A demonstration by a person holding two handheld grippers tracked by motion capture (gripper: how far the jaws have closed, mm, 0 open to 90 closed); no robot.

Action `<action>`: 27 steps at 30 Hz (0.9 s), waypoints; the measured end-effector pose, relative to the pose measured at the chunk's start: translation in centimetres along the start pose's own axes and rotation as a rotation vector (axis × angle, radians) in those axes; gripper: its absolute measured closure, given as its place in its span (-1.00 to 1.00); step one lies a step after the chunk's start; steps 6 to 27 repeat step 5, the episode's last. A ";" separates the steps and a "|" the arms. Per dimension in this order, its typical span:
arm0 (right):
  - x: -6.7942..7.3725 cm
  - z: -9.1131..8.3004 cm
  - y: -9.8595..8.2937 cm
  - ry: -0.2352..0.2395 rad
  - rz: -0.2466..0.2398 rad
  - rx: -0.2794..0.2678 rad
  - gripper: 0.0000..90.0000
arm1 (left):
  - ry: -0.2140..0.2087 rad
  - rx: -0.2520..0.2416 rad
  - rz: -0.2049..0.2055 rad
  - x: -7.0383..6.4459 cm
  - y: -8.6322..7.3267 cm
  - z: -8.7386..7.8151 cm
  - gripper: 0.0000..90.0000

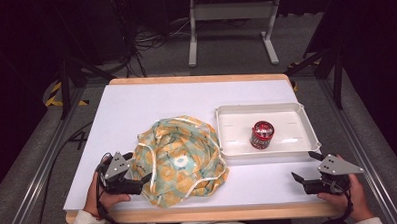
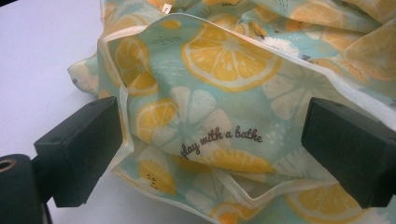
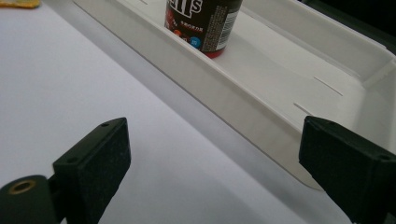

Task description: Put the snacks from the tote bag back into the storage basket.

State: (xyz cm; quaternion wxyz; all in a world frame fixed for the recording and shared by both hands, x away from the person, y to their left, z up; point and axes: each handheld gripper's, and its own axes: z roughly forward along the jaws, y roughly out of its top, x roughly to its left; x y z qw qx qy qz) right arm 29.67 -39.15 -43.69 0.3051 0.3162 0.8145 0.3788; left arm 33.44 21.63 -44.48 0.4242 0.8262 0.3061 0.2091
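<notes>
With its jaws apart around a fold of the crumpled lemon-print fabric bag (image 1: 180, 160) lying near-centre on the white desk (image 1: 136, 109), the left gripper (image 1: 141, 185) could pinch only the thin hem and slip, while the right gripper (image 1: 304, 174) waits wide open.

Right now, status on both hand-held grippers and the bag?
Left hand-held gripper open, jaws astride the lemon-print bag edge. Right hand-held gripper open, by the white tray. Nothing in the way.
</notes>
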 end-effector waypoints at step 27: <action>0.0 0.1 0.0 -0.001 0.004 0.005 -0.77 | -0.001 0.000 -0.005 0.0 0.1 0.1 -0.87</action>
